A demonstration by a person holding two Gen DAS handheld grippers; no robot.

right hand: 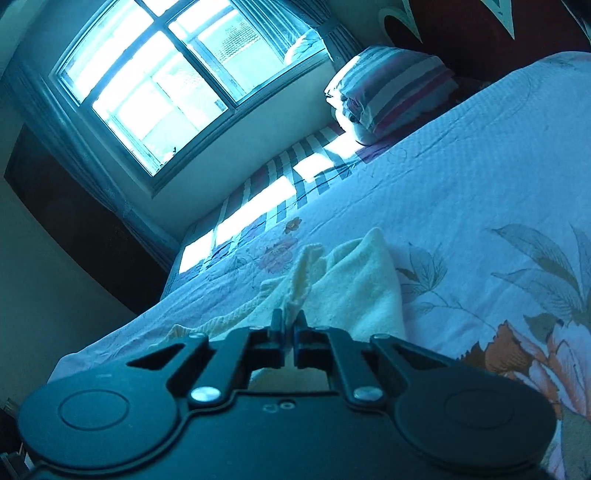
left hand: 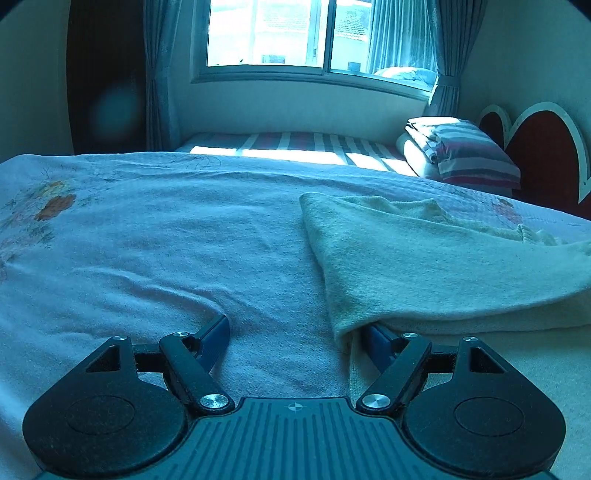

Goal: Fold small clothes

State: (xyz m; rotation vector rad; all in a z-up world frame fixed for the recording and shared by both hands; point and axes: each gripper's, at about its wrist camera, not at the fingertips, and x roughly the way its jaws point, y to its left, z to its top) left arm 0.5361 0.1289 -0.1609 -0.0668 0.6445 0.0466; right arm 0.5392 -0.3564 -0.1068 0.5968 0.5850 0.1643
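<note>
a pale cream garment (left hand: pixel 424 266) lies on the bed, spread over a light quilted bedspread (left hand: pixel 166 240) printed with orange flowers and grey leaves. in the left wrist view it fills the right half of the near bedspread, its top layer doubled over so that a soft folded edge runs from the far middle down toward the camera, with a rumpled ribbed hem showing at the far right. the left gripper (left hand: pixel 295 332) rests low over the bedspread with its jaws released and spread wide; the left finger stands on bare bedspread, while the right finger is tucked under the near corner of the folded layer, so only its base shows. nothing is pressed between them. in the right wrist view the right gripper (right hand: pixel 290 319) has its jaws clenched together on a bunched edge of the same cream garment (right hand: pixel 351 288), the cloth rising in a small ridge from the fingertips and fanning out beyond them across the bedspread (right hand: pixel 461 184). further off, a striped sheet (left hand: pixel 295 144) catches bright sun under a window (left hand: pixel 288 33) with curtains, and a striped folded quilt or pillow (left hand: pixel 465 151) sits by a dark red headboard (left hand: pixel 546 147) with a white heart outline.
</note>
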